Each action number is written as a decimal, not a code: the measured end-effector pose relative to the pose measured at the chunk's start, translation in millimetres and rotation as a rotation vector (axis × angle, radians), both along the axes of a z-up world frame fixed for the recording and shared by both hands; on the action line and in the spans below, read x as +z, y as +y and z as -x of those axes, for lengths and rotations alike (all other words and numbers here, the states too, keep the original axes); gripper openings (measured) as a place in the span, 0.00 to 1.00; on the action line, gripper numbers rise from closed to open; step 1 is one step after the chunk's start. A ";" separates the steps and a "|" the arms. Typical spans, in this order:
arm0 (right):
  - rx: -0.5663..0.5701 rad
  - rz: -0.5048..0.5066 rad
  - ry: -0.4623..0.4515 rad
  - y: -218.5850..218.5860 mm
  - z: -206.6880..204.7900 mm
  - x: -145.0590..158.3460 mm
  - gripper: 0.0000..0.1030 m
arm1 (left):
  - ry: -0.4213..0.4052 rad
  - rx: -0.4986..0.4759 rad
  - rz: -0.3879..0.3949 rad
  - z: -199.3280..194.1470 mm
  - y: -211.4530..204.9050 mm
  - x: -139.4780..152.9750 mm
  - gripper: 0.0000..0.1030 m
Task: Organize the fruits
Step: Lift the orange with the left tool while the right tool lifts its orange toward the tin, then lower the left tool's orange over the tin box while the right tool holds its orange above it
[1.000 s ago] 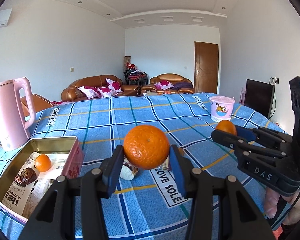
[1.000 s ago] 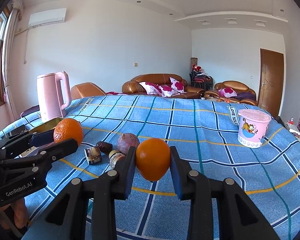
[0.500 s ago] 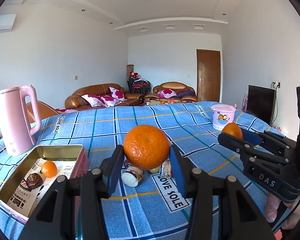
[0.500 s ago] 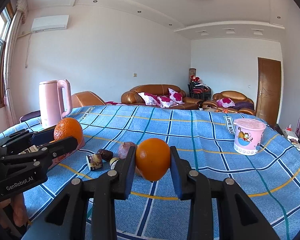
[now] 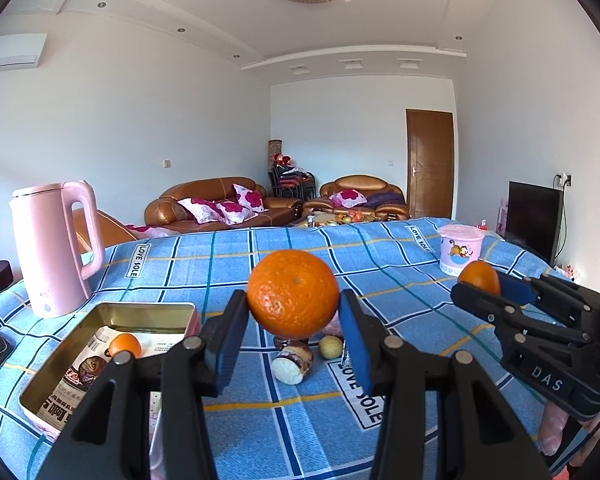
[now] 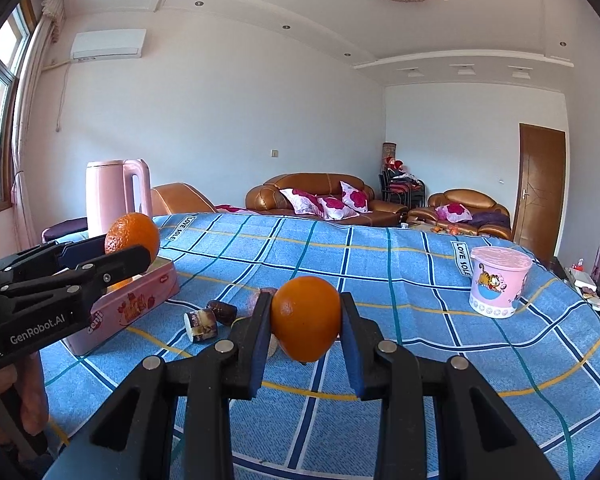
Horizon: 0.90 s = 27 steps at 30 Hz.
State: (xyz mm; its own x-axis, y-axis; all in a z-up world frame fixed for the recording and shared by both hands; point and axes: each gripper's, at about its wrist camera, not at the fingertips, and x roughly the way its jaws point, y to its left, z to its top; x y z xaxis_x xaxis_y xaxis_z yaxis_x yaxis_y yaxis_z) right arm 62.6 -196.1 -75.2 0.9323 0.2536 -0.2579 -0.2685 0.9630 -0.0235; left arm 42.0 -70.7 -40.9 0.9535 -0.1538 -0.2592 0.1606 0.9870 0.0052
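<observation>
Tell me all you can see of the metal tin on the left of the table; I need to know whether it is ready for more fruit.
The tin is a rectangular, gold-coloured metal box, open with no lid on it, lying flat on the blue checked tablecloth in front of the pink kettle. Its outer wall is pink with printed pictures. Printed paper lines its bottom, and one small orange lies on that paper near the far end. Neither gripper touches it.

A pink kettle point(image 5: 54, 248) and a cartoon-printed pink tub point(image 5: 460, 249) stand well apart on the blue checked tablecloth point(image 5: 236, 256).
</observation>
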 end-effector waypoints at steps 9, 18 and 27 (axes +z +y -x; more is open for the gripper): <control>0.078 -0.012 -0.017 22.8 1.0 17.3 0.33 | 0.001 0.044 -0.009 0.7 12.1 2.3 0.47; 0.166 0.000 -0.015 59.2 -7.2 28.2 0.33 | 0.037 0.120 0.015 -5.6 43.6 1.2 0.47; 0.247 0.018 0.012 97.6 -20.2 27.7 0.33 | 0.084 0.190 0.034 -10.7 72.3 -4.3 0.47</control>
